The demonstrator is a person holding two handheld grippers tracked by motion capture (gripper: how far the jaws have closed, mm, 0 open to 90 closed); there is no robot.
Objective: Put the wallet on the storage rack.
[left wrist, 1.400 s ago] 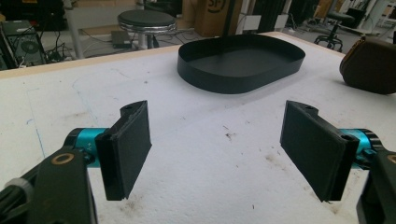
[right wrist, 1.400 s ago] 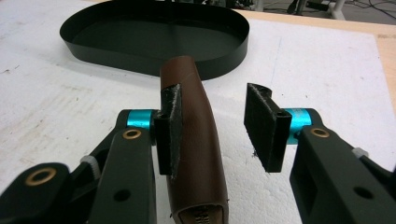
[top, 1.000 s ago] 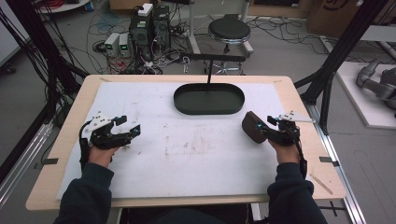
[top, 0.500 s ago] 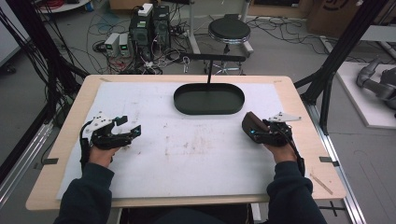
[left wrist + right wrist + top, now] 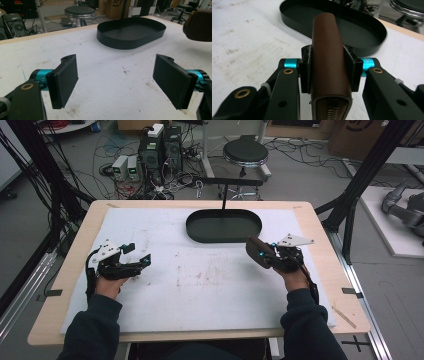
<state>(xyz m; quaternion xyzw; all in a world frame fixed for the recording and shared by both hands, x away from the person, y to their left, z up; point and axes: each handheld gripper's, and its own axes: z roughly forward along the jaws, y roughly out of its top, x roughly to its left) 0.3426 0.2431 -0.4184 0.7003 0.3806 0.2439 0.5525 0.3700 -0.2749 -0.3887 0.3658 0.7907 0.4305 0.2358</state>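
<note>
A brown leather pouch (image 5: 328,45) with a zipper end sits upright between the pads of my right gripper (image 5: 328,72), whose jaws have just been closing onto it. In the high view the pouch (image 5: 254,248) is held just above the white mat, in front of the right end of the black oval tray (image 5: 223,239). My left gripper (image 5: 138,253) rests low over the mat's left side. Its jaws have just been opening further and stand wide apart, with nothing between the pads (image 5: 66,77). The left gripper view shows the tray (image 5: 130,41) ahead and the pouch (image 5: 200,25) at the far right.
The white mat (image 5: 200,290) covers a wooden table (image 5: 320,220) and bears faint brown stains. The shallow tray holds nothing. A black stand (image 5: 225,185) rises behind it. Beyond the table are a stool (image 5: 245,151), cables and electronics on the floor.
My right hand has carried the pouch a little leftward, closer to the tray's right end, and its jaws have narrowed on it. The left hand has stayed in place.
</note>
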